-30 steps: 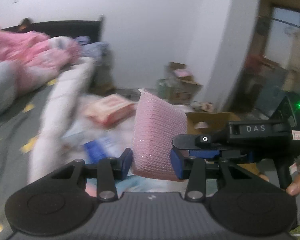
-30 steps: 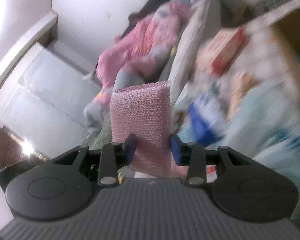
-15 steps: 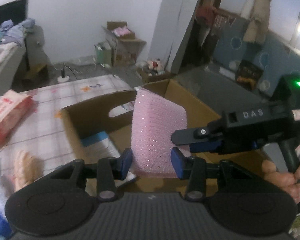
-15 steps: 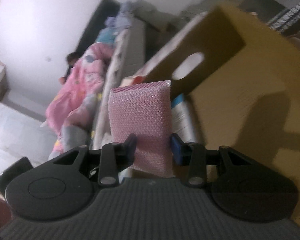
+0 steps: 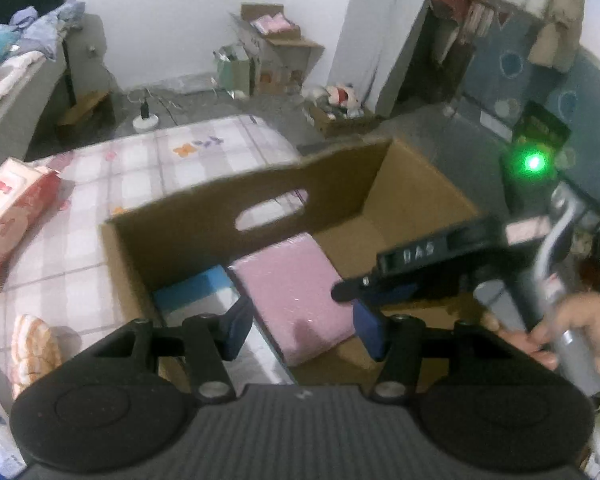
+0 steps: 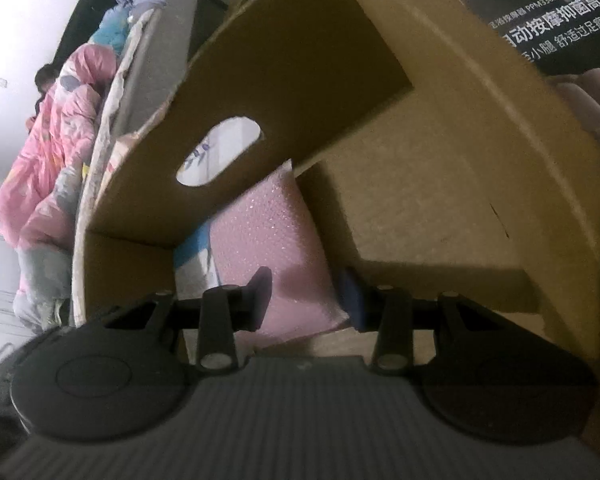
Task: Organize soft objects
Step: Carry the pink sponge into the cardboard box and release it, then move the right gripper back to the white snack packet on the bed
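— Where's the sponge?
— In my cardboard box (image 5: pixel 204 216), the pink sponge (image 5: pixel 296 296) lies flat on the floor beside a blue-and-white pack (image 5: pixel 192 292).
— Your grippers?
— My left gripper (image 5: pixel 304 326) and right gripper (image 6: pixel 306 294) both stand apart, holding nothing.

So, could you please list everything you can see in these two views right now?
pink sponge pad: one, pink, flat on the box floor.
blue-and-white pack: one, in the box left of the pad.
cardboard box: one, brown, open, on the mattress.
tissue pack: one, red-and-white, mattress left side.
mattress: one, pale check.
pink quilt: one, on the far bed.
left gripper: open, above the pad.
right gripper: open, astride the pad.
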